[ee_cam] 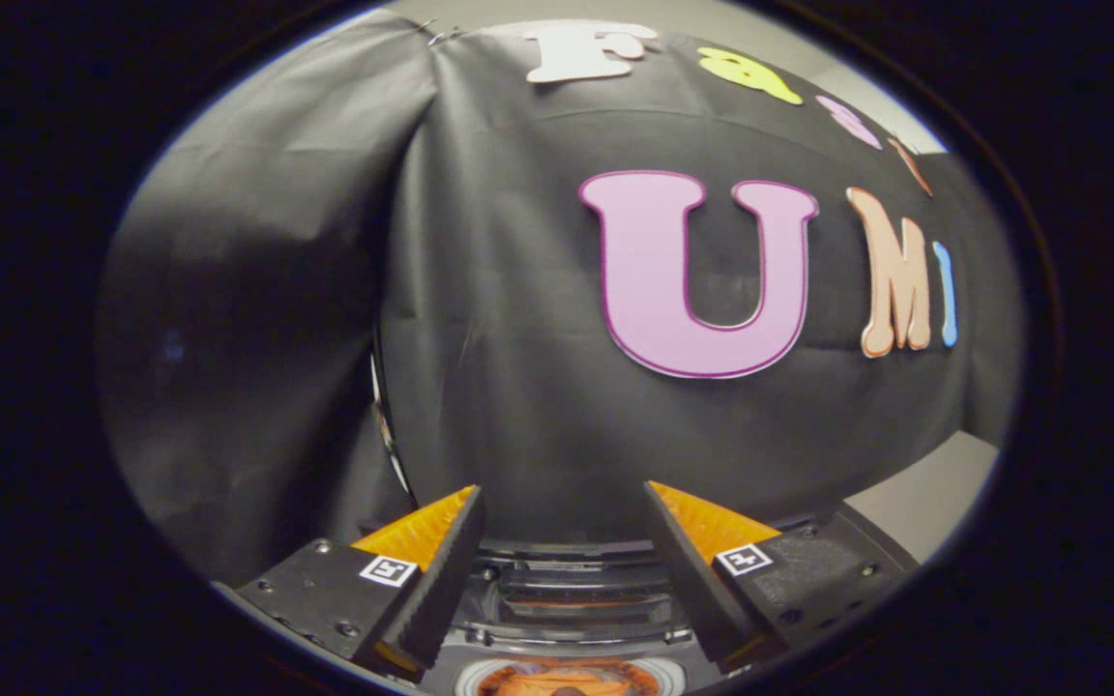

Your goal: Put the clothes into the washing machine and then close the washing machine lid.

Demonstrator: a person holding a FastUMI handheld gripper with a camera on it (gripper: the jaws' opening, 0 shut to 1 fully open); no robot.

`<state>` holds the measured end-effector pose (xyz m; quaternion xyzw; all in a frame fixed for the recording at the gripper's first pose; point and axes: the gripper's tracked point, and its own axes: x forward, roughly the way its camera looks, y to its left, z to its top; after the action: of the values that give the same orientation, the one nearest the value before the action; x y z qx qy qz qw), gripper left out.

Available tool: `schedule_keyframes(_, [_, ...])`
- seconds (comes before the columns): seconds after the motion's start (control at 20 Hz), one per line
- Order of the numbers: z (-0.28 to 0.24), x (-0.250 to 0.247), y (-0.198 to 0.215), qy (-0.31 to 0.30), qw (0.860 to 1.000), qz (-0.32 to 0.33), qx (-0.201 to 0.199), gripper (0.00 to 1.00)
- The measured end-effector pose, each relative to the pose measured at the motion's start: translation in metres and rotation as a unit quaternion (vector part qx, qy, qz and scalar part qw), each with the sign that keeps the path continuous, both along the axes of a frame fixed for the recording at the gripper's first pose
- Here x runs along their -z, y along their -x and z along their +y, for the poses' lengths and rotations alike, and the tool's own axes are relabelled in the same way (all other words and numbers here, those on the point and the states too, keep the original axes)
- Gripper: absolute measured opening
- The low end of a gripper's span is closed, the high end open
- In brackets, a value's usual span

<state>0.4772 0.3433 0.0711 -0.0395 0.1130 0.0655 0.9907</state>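
Clothes cannot be made out for certain here; an orange, folded-looking patch (567, 680) sits low between the tongs (562, 503), very near, and may be fabric, though too little shows to be sure. Largest in the scene is the black cloth wall (518, 387), hanging in loose folds across the far side. To the far right a pale strip of bare wall or floor (934, 498) shows past the cloth's hem. Nearer, between the fingers, lies a dark ridged housing (571, 599) that could belong to the washing machine or to the tool itself; which one is unclear. The tongs stand apart, fingers spread wide with nothing between them, pointing at the cloth wall.

As a judgement, a garment will be light, limp and prone to trailing, so pinching a bunched fold near its middle should carry it best. The tongs likely need tilting down to find it.
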Motion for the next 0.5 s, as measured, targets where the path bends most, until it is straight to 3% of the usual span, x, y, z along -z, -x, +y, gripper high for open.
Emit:
schedule_keyframes(0.2, [0.013,0.041,0.0,0.057,0.997,0.052,-0.023,0.97])
schedule_keyframes(0.35, [0.003,0.077,0.005,0.087,0.992,0.094,-0.015,0.98])
schedule_keyframes(0.5, [0.004,0.082,0.003,0.105,0.991,0.074,-0.027,0.99])
